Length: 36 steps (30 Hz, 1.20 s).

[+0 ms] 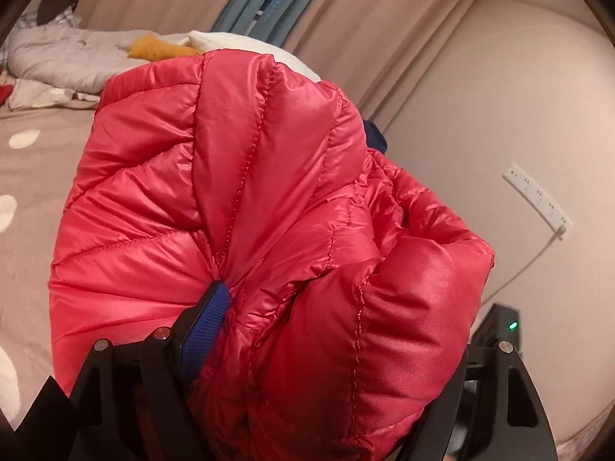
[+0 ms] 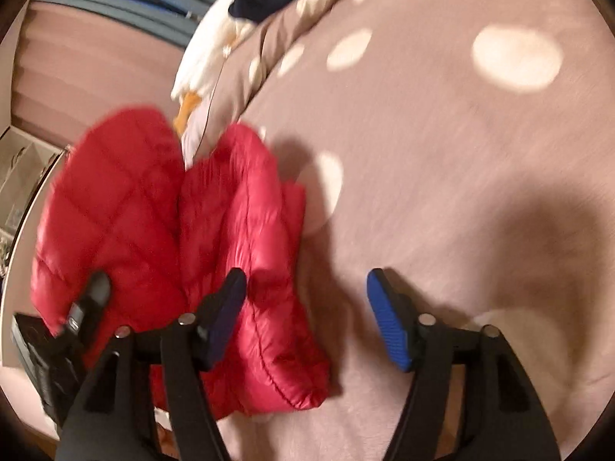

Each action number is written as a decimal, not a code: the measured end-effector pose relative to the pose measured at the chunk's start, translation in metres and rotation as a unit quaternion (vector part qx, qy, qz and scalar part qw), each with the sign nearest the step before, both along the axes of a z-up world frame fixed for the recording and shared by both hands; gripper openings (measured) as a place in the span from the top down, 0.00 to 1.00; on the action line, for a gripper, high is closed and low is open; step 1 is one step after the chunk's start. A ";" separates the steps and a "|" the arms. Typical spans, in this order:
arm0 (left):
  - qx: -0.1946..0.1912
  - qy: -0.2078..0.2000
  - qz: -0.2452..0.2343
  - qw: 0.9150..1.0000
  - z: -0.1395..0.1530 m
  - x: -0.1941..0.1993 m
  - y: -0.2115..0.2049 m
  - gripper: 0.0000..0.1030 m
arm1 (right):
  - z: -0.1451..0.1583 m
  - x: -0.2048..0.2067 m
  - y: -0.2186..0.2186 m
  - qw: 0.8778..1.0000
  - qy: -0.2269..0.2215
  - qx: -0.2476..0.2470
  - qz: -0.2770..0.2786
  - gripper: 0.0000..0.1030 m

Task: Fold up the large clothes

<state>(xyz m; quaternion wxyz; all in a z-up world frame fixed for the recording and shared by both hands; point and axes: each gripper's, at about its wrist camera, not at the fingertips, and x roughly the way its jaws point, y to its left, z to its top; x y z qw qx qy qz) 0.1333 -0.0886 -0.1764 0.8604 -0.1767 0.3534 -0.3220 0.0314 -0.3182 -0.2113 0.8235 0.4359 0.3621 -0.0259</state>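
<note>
The glossy red quilted down jacket [image 2: 184, 253] lay bunched on the dusty-pink bedspread with pale spots [image 2: 442, 176], at nine o'clock in the right wrist view, partly raised by the left gripper [image 1: 307, 330]. Those tongs were clamped on a thick fold of it, probably to lift one edge over. The right gripper [image 2: 305, 303] hung wide open and empty just above the jacket's hem, likely ready to pinch the opposite edge
</note>
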 end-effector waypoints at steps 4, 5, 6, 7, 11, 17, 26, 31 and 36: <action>0.002 0.000 -0.001 1.000 0.008 -0.001 -0.008 0.23 | 0.022 -0.008 -0.007 0.999 -0.040 0.008 -0.010 0.28; 0.004 -0.001 -0.002 1.000 0.009 -0.001 -0.007 0.23 | 0.032 -0.007 -0.007 0.998 -0.061 0.019 -0.002 0.24; 0.004 -0.001 -0.002 1.000 0.011 -0.003 -0.008 0.23 | 0.039 -0.009 -0.005 0.997 -0.073 0.023 0.005 0.18; 0.007 -0.003 -0.003 1.000 0.012 -0.002 -0.009 0.23 | 0.049 -0.006 -0.002 0.996 -0.081 0.021 0.013 0.16; 0.022 -0.010 -0.014 1.000 0.019 -0.011 -0.027 0.23 | 0.094 0.007 0.023 0.986 -0.150 0.034 0.063 0.02; 0.008 -0.003 -0.026 1.000 0.015 -0.010 -0.016 0.23 | 0.098 0.048 0.085 0.980 -0.081 -0.037 0.175 0.39; -0.015 0.035 -0.016 0.999 0.018 -0.013 0.010 0.23 | 0.091 0.058 0.109 0.978 -0.086 -0.066 0.180 0.59; -0.042 0.071 -0.028 0.996 0.030 -0.023 0.031 0.23 | 0.083 0.058 0.091 0.981 -0.087 -0.055 0.164 0.61; -0.100 0.062 0.010 0.993 0.049 -0.028 0.070 0.23 | 0.076 0.049 0.080 0.986 -0.072 -0.060 0.138 0.63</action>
